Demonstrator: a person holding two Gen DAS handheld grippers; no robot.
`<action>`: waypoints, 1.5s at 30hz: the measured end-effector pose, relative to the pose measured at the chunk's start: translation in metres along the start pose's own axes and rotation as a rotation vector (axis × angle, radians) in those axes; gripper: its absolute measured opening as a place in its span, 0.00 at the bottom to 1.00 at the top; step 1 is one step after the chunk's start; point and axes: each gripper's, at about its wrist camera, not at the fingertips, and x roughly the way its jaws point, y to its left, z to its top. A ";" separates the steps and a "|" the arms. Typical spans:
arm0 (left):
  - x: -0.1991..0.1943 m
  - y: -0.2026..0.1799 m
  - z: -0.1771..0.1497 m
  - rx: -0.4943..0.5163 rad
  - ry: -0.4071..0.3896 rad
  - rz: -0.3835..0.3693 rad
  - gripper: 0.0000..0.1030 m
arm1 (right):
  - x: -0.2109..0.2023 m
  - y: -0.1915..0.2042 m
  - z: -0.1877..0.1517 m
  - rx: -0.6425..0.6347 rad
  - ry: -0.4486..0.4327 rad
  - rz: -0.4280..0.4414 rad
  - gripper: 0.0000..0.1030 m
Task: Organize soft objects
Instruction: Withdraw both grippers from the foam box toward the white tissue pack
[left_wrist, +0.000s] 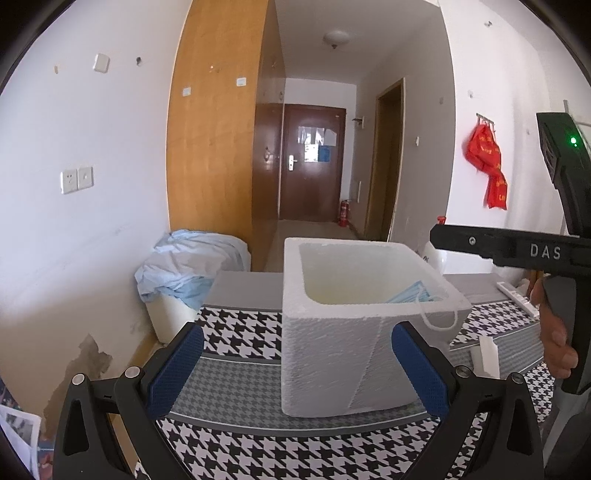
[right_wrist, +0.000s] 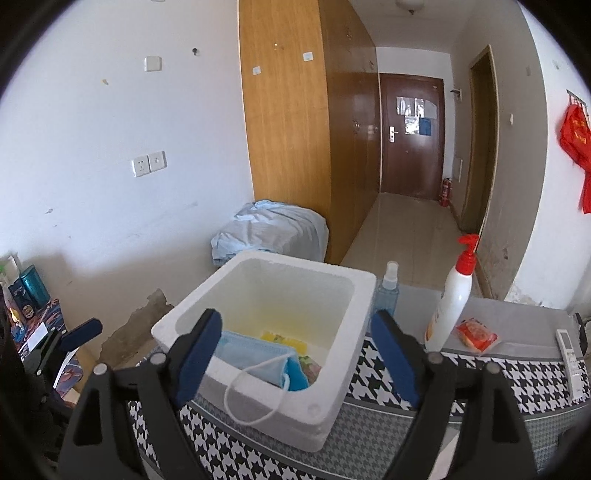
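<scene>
A white foam box (left_wrist: 332, 354) stands on the houndstooth tablecloth (left_wrist: 236, 332); it also shows in the right wrist view (right_wrist: 343, 295). A blue face mask (right_wrist: 255, 356) lies inside against the near wall, its white ear loop (right_wrist: 255, 406) hanging over the rim; the mask shows in the left wrist view (left_wrist: 413, 293) too. Yellow and colourful soft items (right_wrist: 284, 338) lie on the box floor. My left gripper (left_wrist: 295, 365) is open and empty, low in front of the box. My right gripper (right_wrist: 295, 350) is open and empty above the box's near edge.
A white pump bottle (right_wrist: 452, 295), a small blue spray bottle (right_wrist: 388, 291), a red packet (right_wrist: 476, 334) and a remote control (right_wrist: 570, 354) stand behind and right of the box. A white block (left_wrist: 485, 356) lies on the cloth. A blue-covered bin (left_wrist: 184, 273) stands by the wardrobe.
</scene>
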 end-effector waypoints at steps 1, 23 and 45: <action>-0.001 0.000 0.000 -0.001 -0.002 -0.001 0.99 | -0.002 0.000 -0.001 -0.001 -0.007 0.005 0.86; -0.009 -0.032 0.006 0.001 -0.052 0.015 0.99 | -0.052 -0.034 -0.028 0.021 -0.097 0.031 0.89; -0.017 -0.060 0.008 0.053 -0.063 -0.052 0.99 | -0.089 -0.053 -0.045 0.044 -0.136 -0.035 0.92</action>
